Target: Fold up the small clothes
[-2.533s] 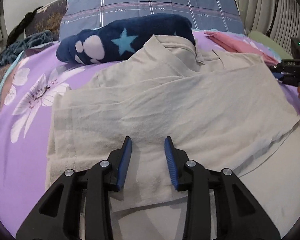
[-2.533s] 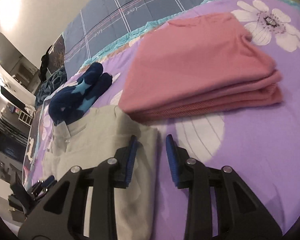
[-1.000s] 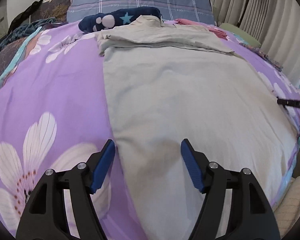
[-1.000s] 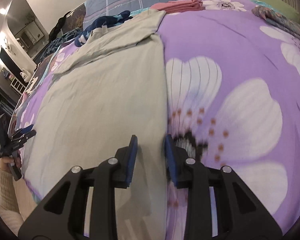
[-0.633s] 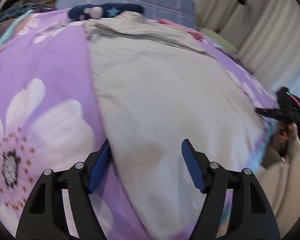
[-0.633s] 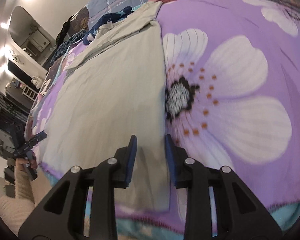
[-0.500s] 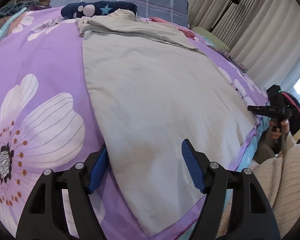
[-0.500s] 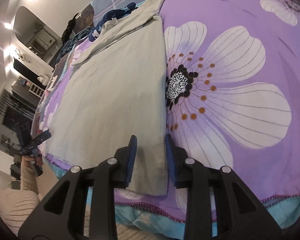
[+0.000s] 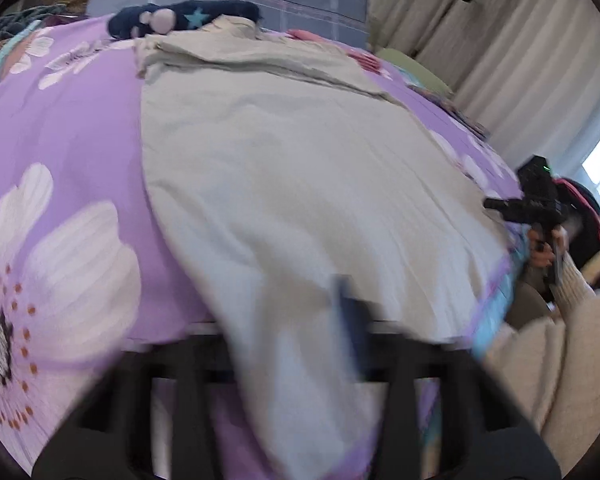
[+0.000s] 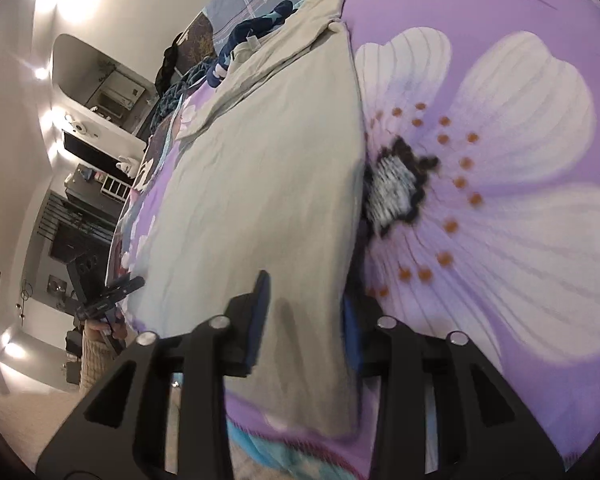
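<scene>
Left claw (image 9: 300,320) clamped on beige garment (image 9: 292,168) near hem (frame blurred). Right claw (image 10: 304,308) just closing, pinching opposite corner, on purple floral bed (image 10: 500,80).

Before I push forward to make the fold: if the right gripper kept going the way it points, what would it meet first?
The beige shirt. The right gripper already has the shirt's near edge between its jaws, which have just been closing, so going on would slide it along that cloth on the purple bedspread. Depth beyond is unclear.
</scene>
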`<state>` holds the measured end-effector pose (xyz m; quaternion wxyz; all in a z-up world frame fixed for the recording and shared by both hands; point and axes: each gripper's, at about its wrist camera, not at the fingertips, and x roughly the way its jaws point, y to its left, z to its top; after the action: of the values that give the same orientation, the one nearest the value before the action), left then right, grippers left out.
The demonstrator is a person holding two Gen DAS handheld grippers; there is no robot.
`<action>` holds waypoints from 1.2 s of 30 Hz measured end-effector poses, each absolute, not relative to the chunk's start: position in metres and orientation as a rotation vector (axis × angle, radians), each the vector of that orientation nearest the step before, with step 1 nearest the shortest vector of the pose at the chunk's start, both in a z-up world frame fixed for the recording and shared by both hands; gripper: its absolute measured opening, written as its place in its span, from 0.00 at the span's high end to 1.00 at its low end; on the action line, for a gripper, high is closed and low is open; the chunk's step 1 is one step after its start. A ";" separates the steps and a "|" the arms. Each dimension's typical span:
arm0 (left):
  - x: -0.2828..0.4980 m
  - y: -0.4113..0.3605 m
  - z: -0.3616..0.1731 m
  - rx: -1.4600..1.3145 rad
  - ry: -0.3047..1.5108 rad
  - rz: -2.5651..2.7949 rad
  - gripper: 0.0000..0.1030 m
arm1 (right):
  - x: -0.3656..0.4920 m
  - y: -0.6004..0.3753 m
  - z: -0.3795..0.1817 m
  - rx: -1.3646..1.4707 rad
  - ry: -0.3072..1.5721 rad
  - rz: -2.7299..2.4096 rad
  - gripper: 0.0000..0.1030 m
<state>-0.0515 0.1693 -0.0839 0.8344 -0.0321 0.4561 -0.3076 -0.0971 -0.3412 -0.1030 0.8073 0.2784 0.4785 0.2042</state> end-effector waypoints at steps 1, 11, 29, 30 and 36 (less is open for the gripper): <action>-0.050 0.168 -0.079 -0.062 0.949 -0.619 0.99 | -0.093 -0.339 -0.101 0.583 1.023 0.415 0.97; -0.100 0.172 0.035 -0.008 0.594 -0.610 0.99 | -0.123 -0.354 -0.003 0.641 0.675 0.440 0.98; -0.047 0.160 0.056 -0.005 0.570 -0.566 0.99 | -0.091 -0.373 0.035 0.620 0.593 0.370 0.97; -0.037 0.160 0.054 -0.011 0.581 -0.558 0.99 | -0.077 -0.373 0.032 0.623 0.606 0.366 0.97; 0.026 0.153 0.054 -0.047 0.626 -0.525 0.99 | 0.001 -0.368 0.028 0.592 0.647 0.336 0.97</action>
<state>0.0261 0.1531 0.0538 0.9175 -0.0230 0.3042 -0.2553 0.0008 -0.3684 0.0282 0.8918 0.2854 0.3117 0.1617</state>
